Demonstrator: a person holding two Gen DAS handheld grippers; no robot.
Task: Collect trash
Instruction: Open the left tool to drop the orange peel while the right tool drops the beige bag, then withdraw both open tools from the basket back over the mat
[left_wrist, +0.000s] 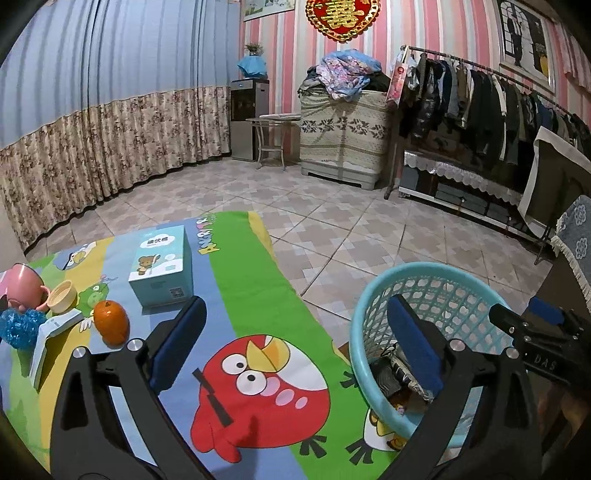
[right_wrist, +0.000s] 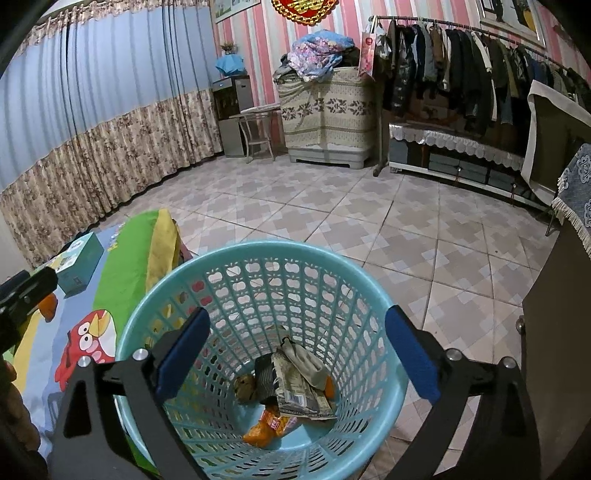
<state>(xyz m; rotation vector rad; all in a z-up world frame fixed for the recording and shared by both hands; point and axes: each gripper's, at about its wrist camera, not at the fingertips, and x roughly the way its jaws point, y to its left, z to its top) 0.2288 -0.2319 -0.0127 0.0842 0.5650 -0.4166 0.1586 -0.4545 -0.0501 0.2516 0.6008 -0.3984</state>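
One basket (right_wrist: 266, 254); one orange (left_wrist: 110, 323); two boxes; one cup (left_wrist: 24, 286).

Round teal plastic lattice basket (right_wrist: 258, 280) stands upright on the cartoon-print mat's (left_wrist: 243, 280) right edge. Inside, at btm: crumpled grey-white printed wrappers (right_wrist: 299, 384), an orange snack packet (right_wrist: 267, 424), a brownish scrap (right_wrist: 245, 386), all lying loose.

Dim, even indoor light, soft shadows, sharp focus, strong fisheye bending, dark corners.
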